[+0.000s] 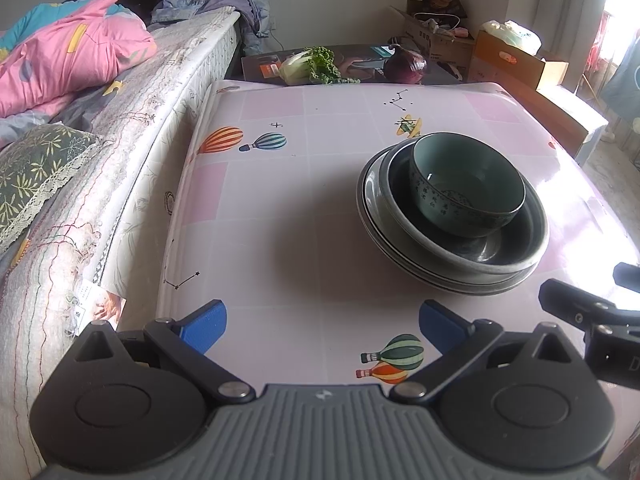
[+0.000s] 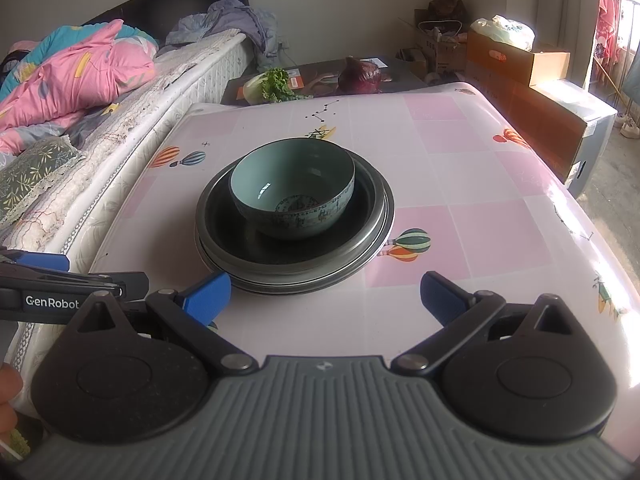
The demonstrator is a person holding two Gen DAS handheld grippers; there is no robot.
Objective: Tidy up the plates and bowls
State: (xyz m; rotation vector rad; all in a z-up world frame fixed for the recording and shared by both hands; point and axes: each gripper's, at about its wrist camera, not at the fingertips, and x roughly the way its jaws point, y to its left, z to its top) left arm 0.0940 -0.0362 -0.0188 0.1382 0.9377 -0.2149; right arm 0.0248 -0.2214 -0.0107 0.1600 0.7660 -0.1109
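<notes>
Bowl (image 2: 293, 188) — teal, with a pattern on its wall and bottom — sits inside a dark deep dish (image 2: 294, 220), which rests on a stack of plates (image 2: 372, 258) near the middle of the table (image 2: 460, 184) with a pink balloon-print cloth. Left gripper (image 1: 323, 326) has its blue pads spread wide and holds nothing, low over the near edge with the stack ahead to its right. Right gripper (image 2: 325, 294) is also spread and empty — the stack is just in front of it, not touched.

Plates' (image 2: 372, 216) count under the bowl (image 2: 292, 188) unclear; box (image 1: 440, 28) contents indistinct.
</notes>
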